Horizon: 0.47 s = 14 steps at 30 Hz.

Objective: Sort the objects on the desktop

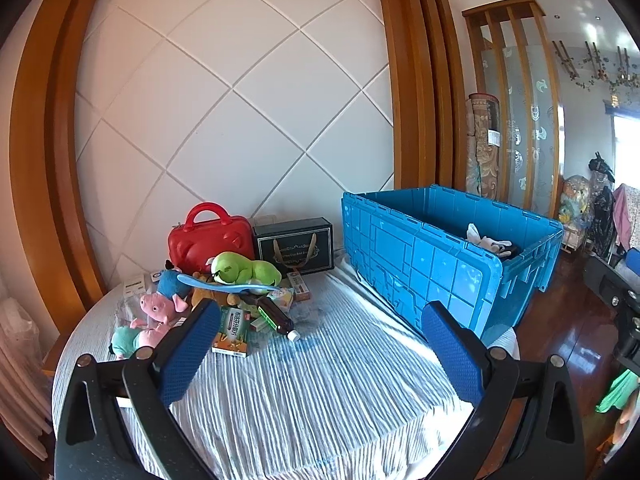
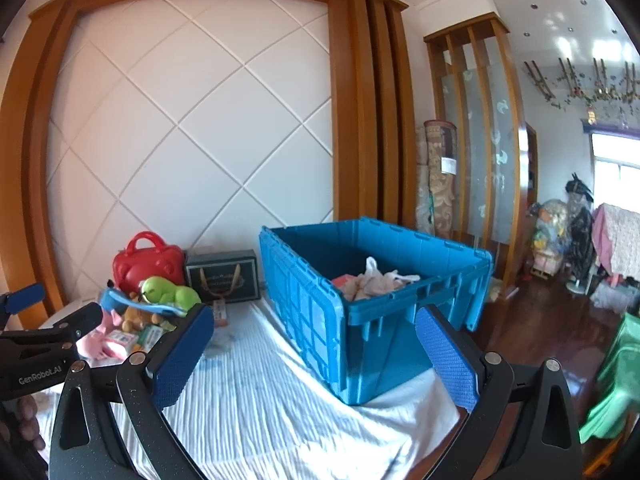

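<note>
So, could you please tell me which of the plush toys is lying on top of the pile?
The green plush: it sits highest, resting on the blue shoehorn-like piece, while the pink pig plush and the teal-bodied one lie low on the tablecloth.

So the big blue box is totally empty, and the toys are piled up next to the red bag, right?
Not quite. The big blue box is not empty: the right wrist view shows white cloth lying inside it. The rest is right: the toys are piled up next to the red bag.
</note>
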### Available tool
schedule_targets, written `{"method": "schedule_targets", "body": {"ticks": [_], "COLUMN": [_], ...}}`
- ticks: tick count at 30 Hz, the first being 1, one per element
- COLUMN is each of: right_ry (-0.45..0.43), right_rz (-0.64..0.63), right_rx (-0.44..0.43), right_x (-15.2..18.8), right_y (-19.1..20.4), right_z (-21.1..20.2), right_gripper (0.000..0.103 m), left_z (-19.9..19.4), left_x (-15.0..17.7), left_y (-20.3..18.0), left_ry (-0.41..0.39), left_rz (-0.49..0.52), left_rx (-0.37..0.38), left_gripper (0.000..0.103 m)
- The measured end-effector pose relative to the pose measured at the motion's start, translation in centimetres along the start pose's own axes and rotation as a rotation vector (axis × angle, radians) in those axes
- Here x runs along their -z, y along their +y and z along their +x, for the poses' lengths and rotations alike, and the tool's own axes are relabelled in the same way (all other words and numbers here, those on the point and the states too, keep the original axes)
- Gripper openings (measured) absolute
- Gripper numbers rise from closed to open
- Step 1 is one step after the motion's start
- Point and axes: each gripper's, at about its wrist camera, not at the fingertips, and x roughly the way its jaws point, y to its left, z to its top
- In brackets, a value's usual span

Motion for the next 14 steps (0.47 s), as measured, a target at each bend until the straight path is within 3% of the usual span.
{"method": "schedule_targets", "body": {"ticks": [9, 14], "right_ry": [0.030, 0.019], "right_rz": [0.018, 0.013], "right_rx": [0.062, 0.067], "right_x": [0.5, 0.3], "right_y": [1.2, 1.8], "right_z": [0.0, -0.3], "right_gripper": [0.102, 0.102], "left_z": [-0.8, -1.2], "left_x": [-0.1, -0.2], "left_y": [1.6, 2.0], "left_ry": [-0.013, -0.028], "left_rz": [0.004, 0.007], "left_rx": [0.060, 0.045], "left_gripper": [0.102, 0.102]}}
